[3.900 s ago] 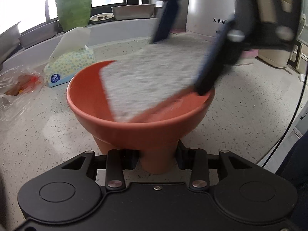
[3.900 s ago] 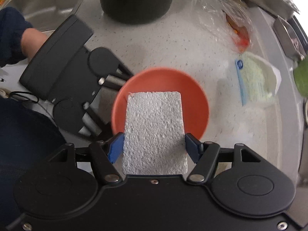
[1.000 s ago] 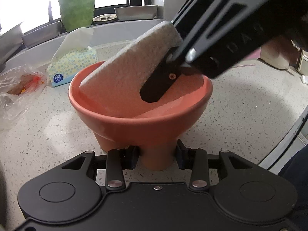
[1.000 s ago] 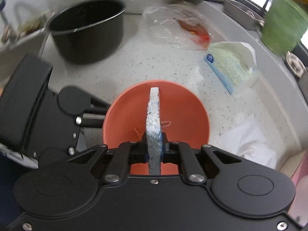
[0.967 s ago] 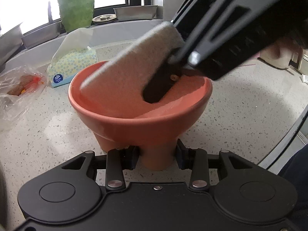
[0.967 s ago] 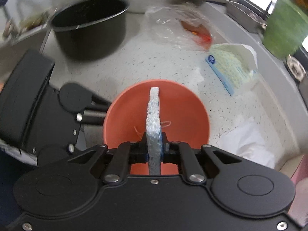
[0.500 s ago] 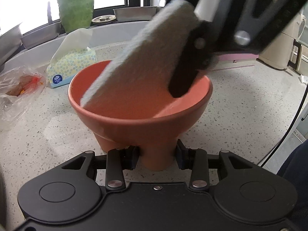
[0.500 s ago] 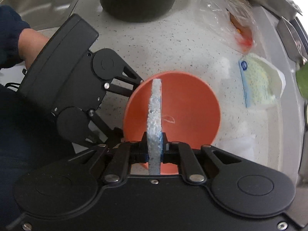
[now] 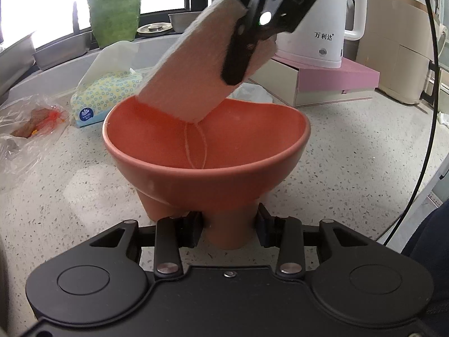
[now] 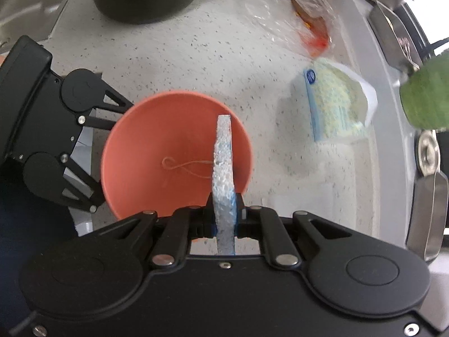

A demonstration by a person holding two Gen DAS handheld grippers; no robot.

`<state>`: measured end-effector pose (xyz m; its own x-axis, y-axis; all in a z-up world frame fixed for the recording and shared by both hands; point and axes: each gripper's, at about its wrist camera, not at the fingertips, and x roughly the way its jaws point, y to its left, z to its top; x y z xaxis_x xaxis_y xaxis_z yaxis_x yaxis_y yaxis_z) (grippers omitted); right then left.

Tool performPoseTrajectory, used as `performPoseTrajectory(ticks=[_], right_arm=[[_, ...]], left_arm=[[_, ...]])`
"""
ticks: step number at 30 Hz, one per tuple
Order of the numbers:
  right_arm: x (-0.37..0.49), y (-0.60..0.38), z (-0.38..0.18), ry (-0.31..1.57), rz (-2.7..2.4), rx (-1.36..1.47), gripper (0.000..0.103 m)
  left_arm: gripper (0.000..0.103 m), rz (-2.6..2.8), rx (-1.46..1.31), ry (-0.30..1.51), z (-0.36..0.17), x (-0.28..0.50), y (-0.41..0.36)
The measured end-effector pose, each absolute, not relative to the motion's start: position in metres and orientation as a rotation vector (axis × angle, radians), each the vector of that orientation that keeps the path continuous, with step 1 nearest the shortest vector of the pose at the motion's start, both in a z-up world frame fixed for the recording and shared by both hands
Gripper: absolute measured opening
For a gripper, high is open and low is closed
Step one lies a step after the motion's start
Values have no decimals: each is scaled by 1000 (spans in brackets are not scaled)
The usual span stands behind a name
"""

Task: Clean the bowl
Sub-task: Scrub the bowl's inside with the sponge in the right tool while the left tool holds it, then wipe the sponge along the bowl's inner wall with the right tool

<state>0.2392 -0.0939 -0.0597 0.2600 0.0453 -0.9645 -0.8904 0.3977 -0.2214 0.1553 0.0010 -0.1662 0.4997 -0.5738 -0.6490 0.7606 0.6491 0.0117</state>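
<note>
On the speckled worktop (image 9: 350, 146), the left hand-held gripper (image 9: 228, 229) clamps the terracotta bowl (image 9: 207, 165) by its foot; the right hand-held gripper (image 10: 224, 219) pinches a sponge (image 10: 223, 165) edgewise inside. Best press flat against the wall, sweeping out the loose thread (image 10: 185, 167).

The orange bowl (image 9: 207, 151) stands upright on the speckled counter, with a thin loop of thread (image 10: 183, 166) lying inside it. A white sponge (image 9: 196, 64) with a blue side tilts down over the bowl's far rim, its low end just inside the bowl.
</note>
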Motion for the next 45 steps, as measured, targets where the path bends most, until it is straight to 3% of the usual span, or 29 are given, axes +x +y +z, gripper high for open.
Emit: performPoseTrajectory(ticks=[23,37,45], right_arm=[[191,-73,-59,1169,999,-994,12],[223,-52,-47,1093,956,-978,12],[254,-65,-65,1138,866,-978,12]], left_arm=[[38,-826,326,660,-166,161,-1],[38,-819,329,661,-166,156,0],[38,-817,329,661,-165,154,2]])
